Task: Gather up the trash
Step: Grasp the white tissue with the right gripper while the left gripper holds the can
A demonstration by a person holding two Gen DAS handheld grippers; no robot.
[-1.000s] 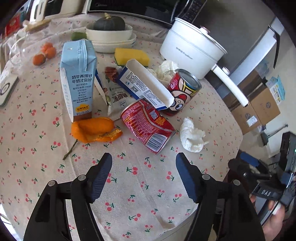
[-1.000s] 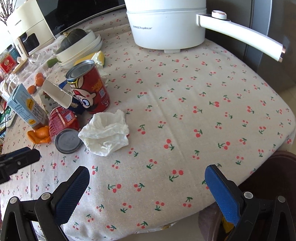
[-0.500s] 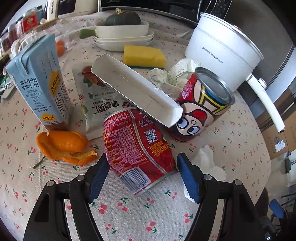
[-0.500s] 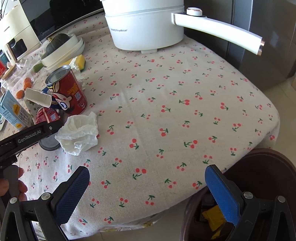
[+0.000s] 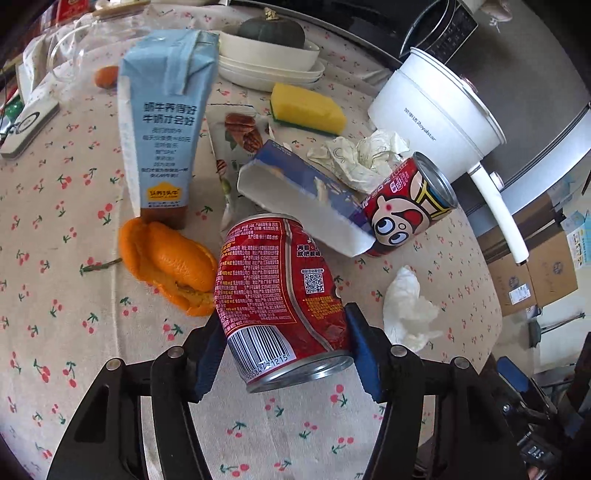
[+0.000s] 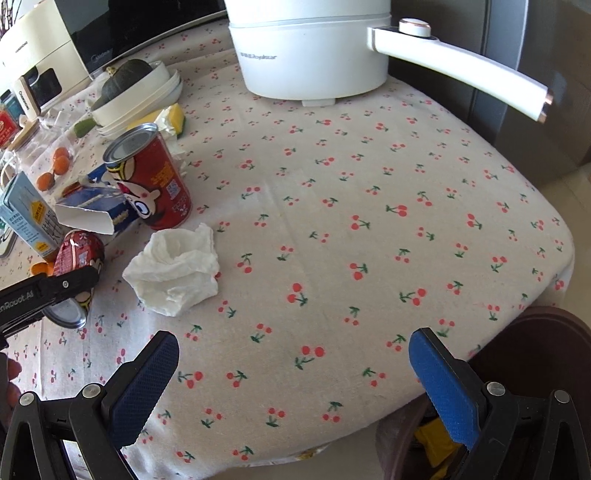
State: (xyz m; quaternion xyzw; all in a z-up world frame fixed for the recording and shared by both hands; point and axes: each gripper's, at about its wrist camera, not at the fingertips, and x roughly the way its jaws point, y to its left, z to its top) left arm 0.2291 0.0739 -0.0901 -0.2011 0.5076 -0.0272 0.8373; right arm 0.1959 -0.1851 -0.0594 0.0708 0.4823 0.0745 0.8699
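The table holds two red cans (image 5: 280, 295) (image 5: 406, 206), one milk carton (image 5: 166, 122), one open box (image 5: 306, 199), one orange peel (image 5: 170, 266), two crumpled tissues (image 5: 406, 306) (image 5: 362, 155) and one sponge (image 5: 306, 109).

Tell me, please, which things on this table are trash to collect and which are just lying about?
Trash: dented red can between the left gripper fingers, cartoon can, torn box, milk carton, orange peel, white tissue, crumpled wrapper, nut packet.
Lying about: electric pot, sponge, squash, bowls.
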